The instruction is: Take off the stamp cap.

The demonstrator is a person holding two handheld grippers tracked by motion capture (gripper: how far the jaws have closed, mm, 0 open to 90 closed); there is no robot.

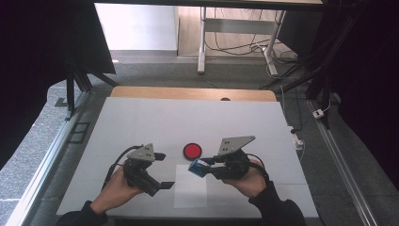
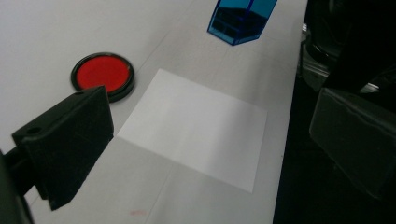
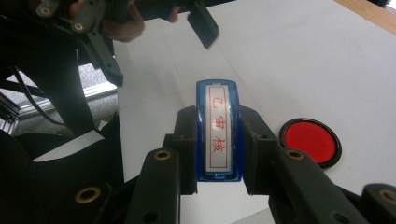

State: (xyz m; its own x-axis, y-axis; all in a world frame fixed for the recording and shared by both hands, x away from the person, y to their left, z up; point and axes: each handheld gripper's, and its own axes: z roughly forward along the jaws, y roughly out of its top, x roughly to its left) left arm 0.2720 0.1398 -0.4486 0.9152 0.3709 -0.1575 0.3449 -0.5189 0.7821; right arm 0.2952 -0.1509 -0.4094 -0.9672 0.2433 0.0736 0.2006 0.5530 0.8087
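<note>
1. In the high view we see the white worktop [image 1: 155, 122] evenly and brightly lit from above, while the curtains at both sides sink into near-black.
2. We find only short, soft shadows under the hands; the floor beyond the worktop is pale and washed out.
3. In the left gripper view we see the left claw [image 2: 224, 154] dark and soft, out of focus, with a grey shadow crossing the white sheet [image 2: 196, 128].
4. In the right gripper view we catch glare on the blue stamp [image 3: 218, 135] face, its red characters still readable.
5. We notice blur on the far hand there, and the near black parts lose detail.
</note>
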